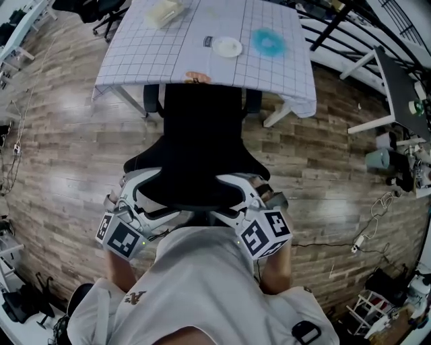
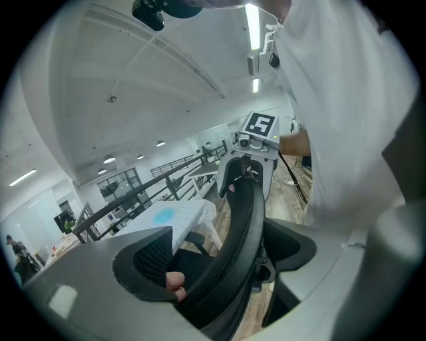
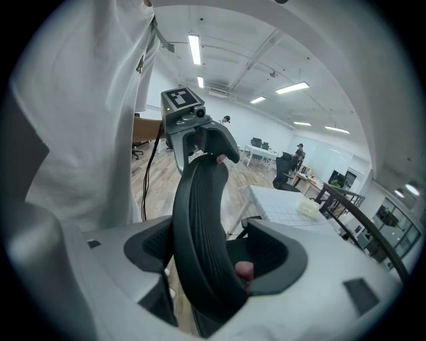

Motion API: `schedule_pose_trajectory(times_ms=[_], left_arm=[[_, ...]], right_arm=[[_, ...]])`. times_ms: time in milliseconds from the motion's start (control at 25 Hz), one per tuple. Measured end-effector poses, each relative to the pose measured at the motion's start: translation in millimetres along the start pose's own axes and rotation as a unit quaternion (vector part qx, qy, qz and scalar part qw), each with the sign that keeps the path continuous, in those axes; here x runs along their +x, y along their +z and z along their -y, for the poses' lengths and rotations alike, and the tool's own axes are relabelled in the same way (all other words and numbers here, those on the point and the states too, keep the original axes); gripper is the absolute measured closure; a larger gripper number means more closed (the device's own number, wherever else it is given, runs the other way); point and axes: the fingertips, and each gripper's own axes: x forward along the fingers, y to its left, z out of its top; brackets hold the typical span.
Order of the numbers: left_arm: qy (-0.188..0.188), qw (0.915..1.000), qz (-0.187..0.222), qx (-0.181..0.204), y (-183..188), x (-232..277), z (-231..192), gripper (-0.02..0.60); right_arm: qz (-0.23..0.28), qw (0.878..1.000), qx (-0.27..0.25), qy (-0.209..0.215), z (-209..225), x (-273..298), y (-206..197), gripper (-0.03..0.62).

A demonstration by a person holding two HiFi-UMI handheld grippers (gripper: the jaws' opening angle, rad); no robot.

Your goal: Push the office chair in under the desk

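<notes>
I wear a white short-sleeved shirt [image 1: 202, 283]. My left gripper [image 1: 145, 192] and right gripper [image 1: 239, 192] are pale grey, each with a black-and-white marker cube [image 1: 122, 237].

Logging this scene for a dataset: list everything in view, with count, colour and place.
office chair: one, black, at the desk's near edge
desk: one, white grid cloth, beyond the chair
plate: one, white, on the desk
round item: one, blue, right of the plate
container: one, pale, desk's far left
floor: one, brown wood, all around
left gripper: one, grey, shut on the chair back
right gripper: one, grey, shut on the chair back
shirt: one, white, head view's bottom
</notes>
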Motion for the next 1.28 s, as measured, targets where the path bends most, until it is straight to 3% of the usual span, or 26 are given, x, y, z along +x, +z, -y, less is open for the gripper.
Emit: schedule_pose_trajectory(times_ms=[1280], left_arm=[[-0.003,1.0000,0.004,0.003,-13,24,-71,0.160]], right_arm=[[0.001,1.000,-0.004,-0.021,72,25,-6,0.270]])
